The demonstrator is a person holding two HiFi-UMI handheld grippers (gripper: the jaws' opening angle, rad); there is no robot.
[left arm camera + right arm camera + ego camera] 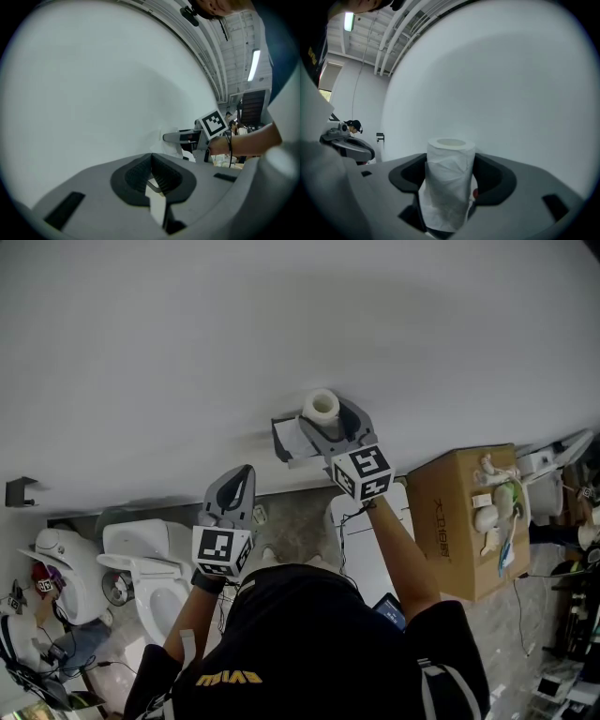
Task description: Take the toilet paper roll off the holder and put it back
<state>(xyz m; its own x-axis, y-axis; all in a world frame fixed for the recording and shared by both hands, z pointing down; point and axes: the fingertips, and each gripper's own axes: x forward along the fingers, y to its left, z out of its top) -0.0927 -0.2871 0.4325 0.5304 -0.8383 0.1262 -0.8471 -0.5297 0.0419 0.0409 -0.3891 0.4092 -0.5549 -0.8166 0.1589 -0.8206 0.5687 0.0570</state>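
Note:
My right gripper (326, 427) is shut on the white toilet paper roll (321, 406), holding it up against the white wall. The roll stands upright between the dark pads (492, 176), its hollow core (449, 142) facing the camera's far side. The dark holder (284, 440) is fixed to the wall just left of and below the roll, which sits off it. My left gripper (239, 482) hangs lower left, apart from the roll, with its jaws shut together and nothing between them (151, 157).
A cardboard box (464, 521) with white fittings on top stands at the right. White toilets (155, 568) line the floor at the left. A small black bracket (19, 491) is on the wall far left. A person sits at the lower left.

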